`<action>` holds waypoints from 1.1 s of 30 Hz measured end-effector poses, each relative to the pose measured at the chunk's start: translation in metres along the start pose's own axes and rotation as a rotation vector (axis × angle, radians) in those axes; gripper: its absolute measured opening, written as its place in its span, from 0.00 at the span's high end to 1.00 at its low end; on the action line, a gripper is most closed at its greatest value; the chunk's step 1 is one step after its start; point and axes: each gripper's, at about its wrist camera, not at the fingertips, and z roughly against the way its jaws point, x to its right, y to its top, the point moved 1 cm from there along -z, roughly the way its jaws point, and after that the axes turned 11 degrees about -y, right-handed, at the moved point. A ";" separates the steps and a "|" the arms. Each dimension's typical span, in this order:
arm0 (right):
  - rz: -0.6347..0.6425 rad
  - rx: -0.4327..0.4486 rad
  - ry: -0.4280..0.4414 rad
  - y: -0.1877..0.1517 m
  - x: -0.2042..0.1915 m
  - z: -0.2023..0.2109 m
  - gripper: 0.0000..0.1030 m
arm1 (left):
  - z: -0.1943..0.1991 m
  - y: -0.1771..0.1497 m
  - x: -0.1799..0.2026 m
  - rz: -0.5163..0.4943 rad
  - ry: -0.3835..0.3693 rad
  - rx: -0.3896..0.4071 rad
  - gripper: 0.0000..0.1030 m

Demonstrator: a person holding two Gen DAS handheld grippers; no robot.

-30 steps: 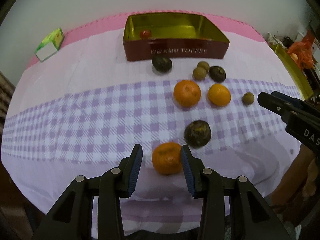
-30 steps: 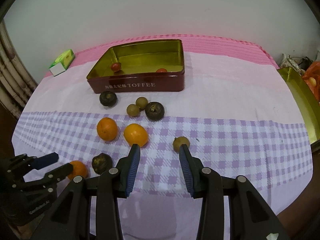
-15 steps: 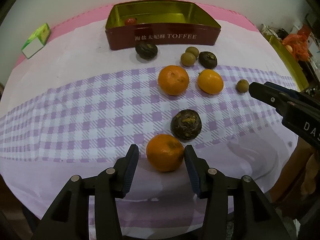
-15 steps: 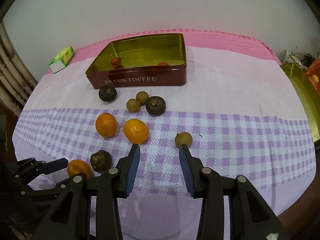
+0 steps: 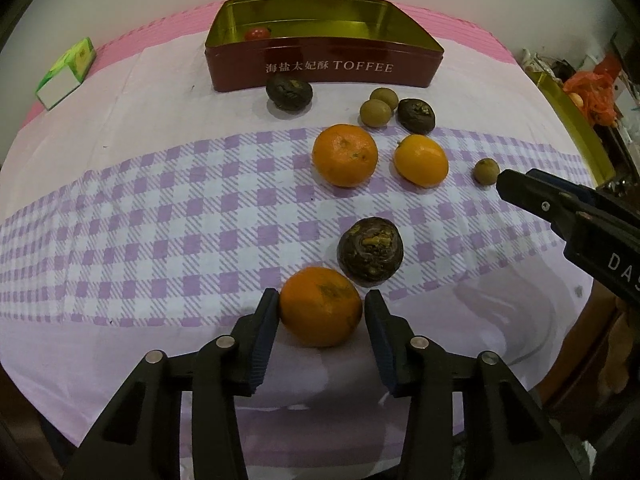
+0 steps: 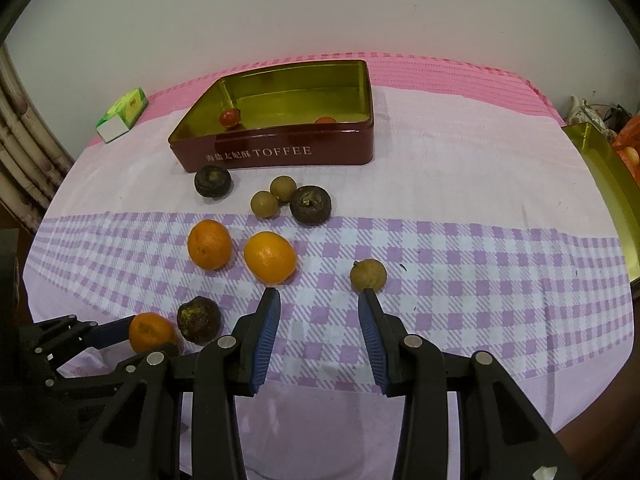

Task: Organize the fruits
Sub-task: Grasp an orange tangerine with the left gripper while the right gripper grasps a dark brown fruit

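Observation:
My left gripper straddles an orange near the cloth's front edge. Its jaws are closing; the left pad touches the peel and a thin gap shows at the right pad. A dark wrinkled fruit lies just beyond it. Farther off lie two more oranges, two dark fruits and three brown longans. The red toffee tin at the back holds a cherry tomato. My right gripper hovers open with nothing between its fingers. A lone longan sits just past its right fingertip.
A green and white carton lies at the back left. A gold tin lid and an orange bag stand off the table's right side. The checked cloth hangs over the near table edge.
My left gripper has slid forward, so the orange that lay at its fingertips now sits between the pads. Its jaws widened, then narrowed. The right gripper has held still.

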 end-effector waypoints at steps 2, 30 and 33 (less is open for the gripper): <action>0.002 -0.001 -0.001 0.000 0.000 0.000 0.63 | 0.000 0.000 -0.001 0.006 -0.007 0.002 0.58; 0.094 -0.053 0.057 -0.012 -0.032 -0.006 0.63 | 0.016 0.004 -0.049 0.076 0.028 0.067 0.59; 0.130 -0.063 0.077 -0.015 -0.045 -0.007 0.63 | 0.017 0.005 -0.053 0.075 0.031 0.076 0.59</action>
